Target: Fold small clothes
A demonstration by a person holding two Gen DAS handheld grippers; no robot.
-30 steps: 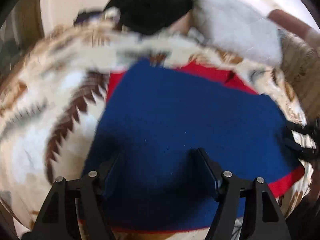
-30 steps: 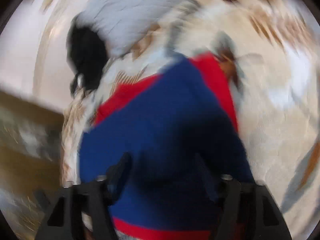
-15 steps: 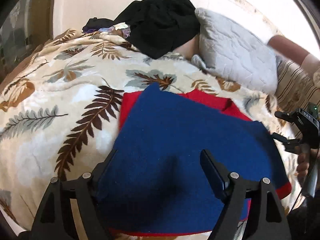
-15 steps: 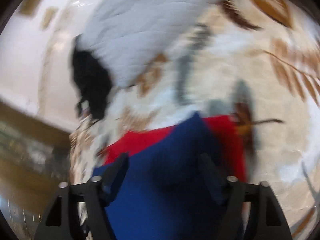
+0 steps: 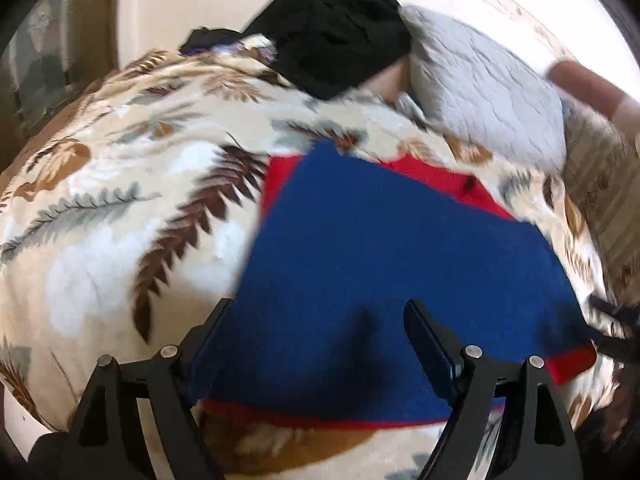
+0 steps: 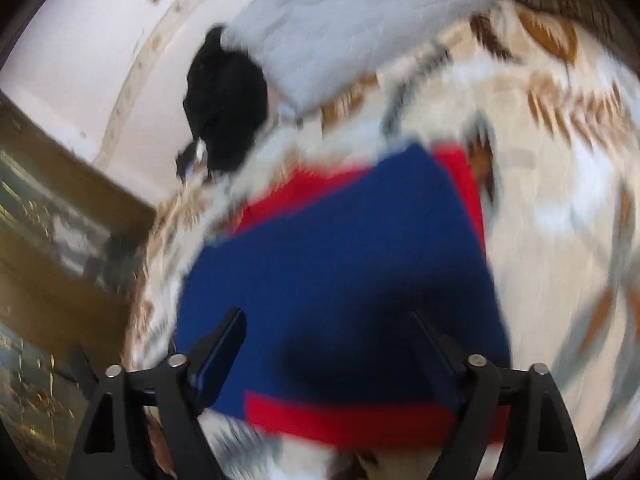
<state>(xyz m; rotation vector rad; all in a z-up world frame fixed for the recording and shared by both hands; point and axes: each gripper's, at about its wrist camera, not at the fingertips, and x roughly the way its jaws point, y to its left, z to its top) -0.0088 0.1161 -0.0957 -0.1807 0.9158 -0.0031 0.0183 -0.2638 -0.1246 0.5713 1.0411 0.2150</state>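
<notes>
Soft blue-and-red knit garment (image 5: 384, 280) lying flat on the bed (image 5: 100, 240) — light, floppy, not fragile.
Your left gripper (image 5: 316, 340) and right gripper (image 6: 326, 344) hover with fingers spread, pinching nothing — pinch the near red hem, then fold toward the far grey pillow (image 5: 488, 92).

Home bedroom: bed w/ cream leaf-print fleece blanket (image 5: 120, 208), grey quilted pillow (image 5: 488, 92), heap of black clothes (image 5: 340, 32) by pale wall, wood-framed cabinet (image 6: 52, 240) beside bed.

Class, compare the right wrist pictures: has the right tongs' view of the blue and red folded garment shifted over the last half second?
Yes. The blue and red folded garment now fills more of the view, and the grey pillow sits nearer the top edge: the right tongs moved back over the garment.
</notes>
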